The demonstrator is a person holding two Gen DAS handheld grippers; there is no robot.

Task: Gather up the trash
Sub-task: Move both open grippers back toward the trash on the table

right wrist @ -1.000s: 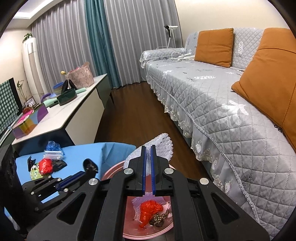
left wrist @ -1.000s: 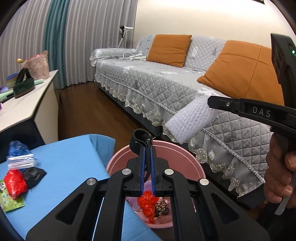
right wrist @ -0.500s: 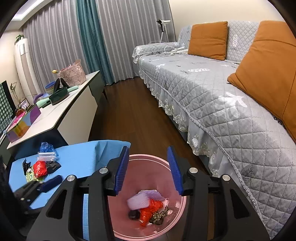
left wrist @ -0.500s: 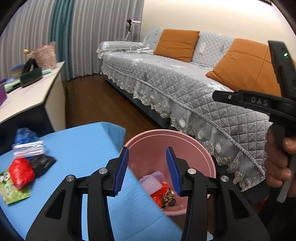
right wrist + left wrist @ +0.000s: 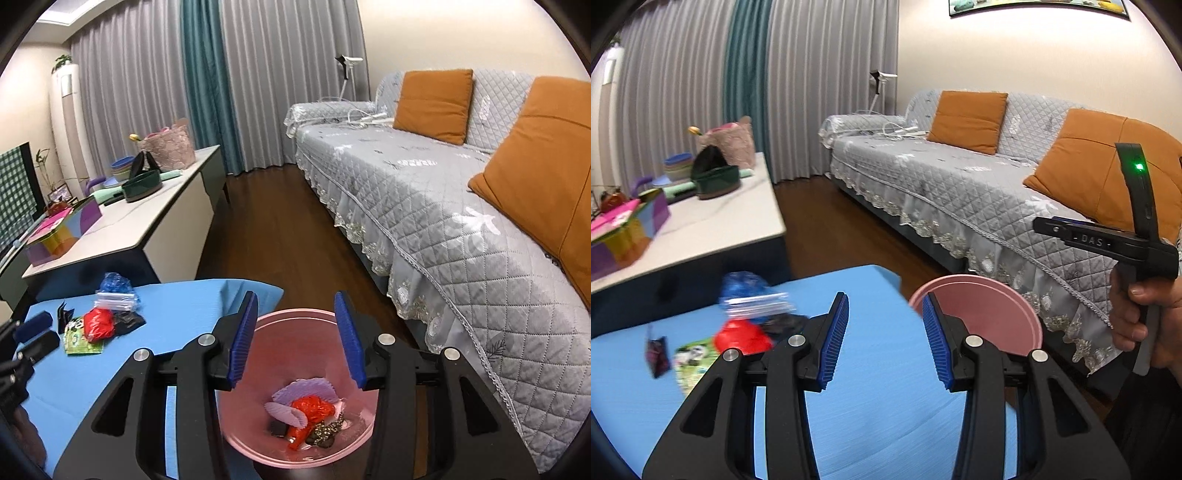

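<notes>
bin [image 5: 295, 435] right of table [image 5: 177, 302]; sofa [image 5: 443, 192] beyond

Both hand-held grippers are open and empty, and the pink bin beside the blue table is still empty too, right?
Not quite. The pink bin already holds trash, including a red wrapper; the right wrist view shows it. Both the left hand-held gripper and right hand-held gripper are open and empty.

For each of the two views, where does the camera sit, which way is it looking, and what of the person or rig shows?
Left wrist: on the left gripper, open over the blue table, facing the sofa; the right hand shows.
Right wrist: on the right gripper, open, looking down into the pink bin; the left gripper's fingers show at left.
Shared: table, trash pile, bin, sofa.
</notes>
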